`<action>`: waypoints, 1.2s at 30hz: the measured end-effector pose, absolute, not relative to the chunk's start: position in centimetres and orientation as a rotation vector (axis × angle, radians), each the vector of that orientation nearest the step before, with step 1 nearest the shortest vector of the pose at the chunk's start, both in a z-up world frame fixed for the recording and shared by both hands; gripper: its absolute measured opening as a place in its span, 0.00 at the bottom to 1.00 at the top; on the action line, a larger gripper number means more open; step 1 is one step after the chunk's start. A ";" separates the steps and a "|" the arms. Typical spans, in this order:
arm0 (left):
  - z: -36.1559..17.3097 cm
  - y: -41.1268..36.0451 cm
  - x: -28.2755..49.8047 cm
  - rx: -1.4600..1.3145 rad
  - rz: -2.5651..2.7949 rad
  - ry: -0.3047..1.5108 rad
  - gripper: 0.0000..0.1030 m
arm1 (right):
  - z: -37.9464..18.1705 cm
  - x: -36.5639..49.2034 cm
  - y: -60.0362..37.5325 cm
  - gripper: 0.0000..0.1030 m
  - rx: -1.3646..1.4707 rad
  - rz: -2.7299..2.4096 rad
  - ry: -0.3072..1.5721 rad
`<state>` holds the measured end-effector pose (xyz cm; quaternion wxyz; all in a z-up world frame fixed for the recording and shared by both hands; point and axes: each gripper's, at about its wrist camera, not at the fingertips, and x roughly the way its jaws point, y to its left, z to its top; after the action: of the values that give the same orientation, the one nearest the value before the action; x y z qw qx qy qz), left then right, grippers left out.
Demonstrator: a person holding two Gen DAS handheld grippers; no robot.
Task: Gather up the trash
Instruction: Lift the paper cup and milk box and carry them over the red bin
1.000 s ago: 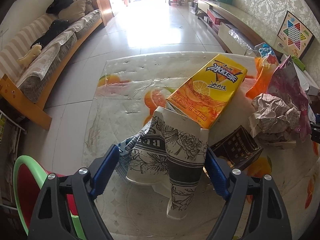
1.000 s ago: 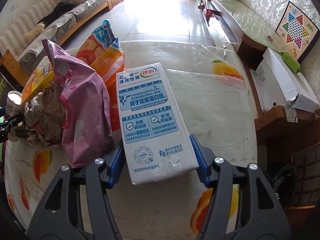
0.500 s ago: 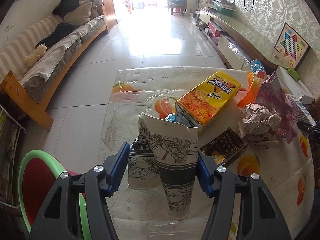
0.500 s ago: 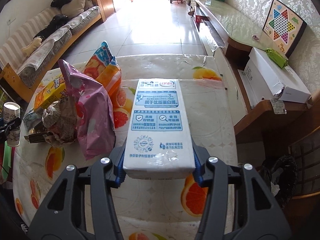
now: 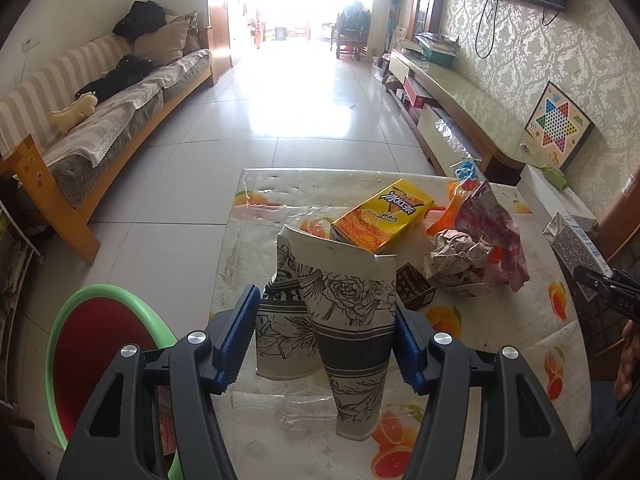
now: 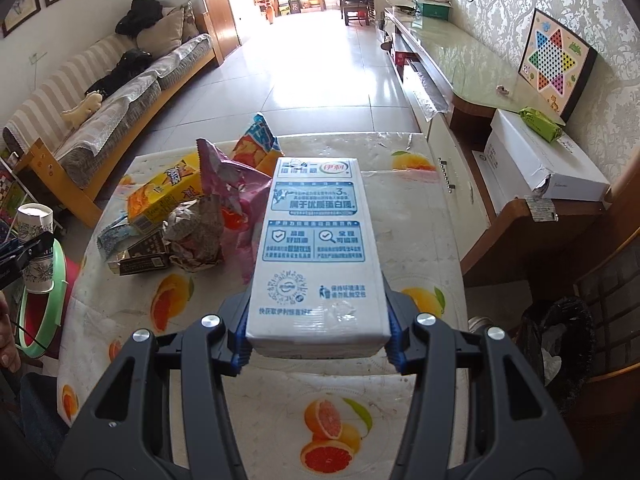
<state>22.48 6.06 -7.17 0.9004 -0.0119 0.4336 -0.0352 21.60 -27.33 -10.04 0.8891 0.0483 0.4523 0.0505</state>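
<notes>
Left tool [image 5: 325, 342]: clamped on two crushed paper cups [image 5: 332, 320], held above the worktop [image 5: 496, 332] near the litter pile.
Right tool [image 6: 316, 336]: gripped the white milk carton [image 6: 316, 240] by its long sides, just right of the pile.
Cups' handling: light, soft, already creased; likely to slip, so a mid-wall hold suits.
Carton's handling: stiff, probably empty; a hold near its base seemed secure.
Left of the pile: green-rimmed bin [image 5: 68, 344].

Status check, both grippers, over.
Left gripper shut on paper cups. Right gripper shut on milk carton. Trash pile remains on table.
</notes>
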 end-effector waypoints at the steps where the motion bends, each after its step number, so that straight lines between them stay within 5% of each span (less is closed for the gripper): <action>1: -6.7 6.1 22.1 -0.039 -0.080 0.888 0.57 | -9.6 21.2 -27.1 0.49 0.098 0.109 0.932; 19: 0.3 12.3 12.2 -0.138 -0.045 0.773 0.57 | -2.0 14.1 -16.3 0.49 0.029 0.303 0.806; 36: 1.7 19.9 9.6 -0.143 0.077 0.747 0.58 | -0.3 12.0 -4.9 0.49 -0.073 0.469 0.782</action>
<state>9.60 19.94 1.70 0.9279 -0.0698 0.3644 0.0374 12.04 -4.90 -0.29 0.8972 -0.0353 0.3775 0.2264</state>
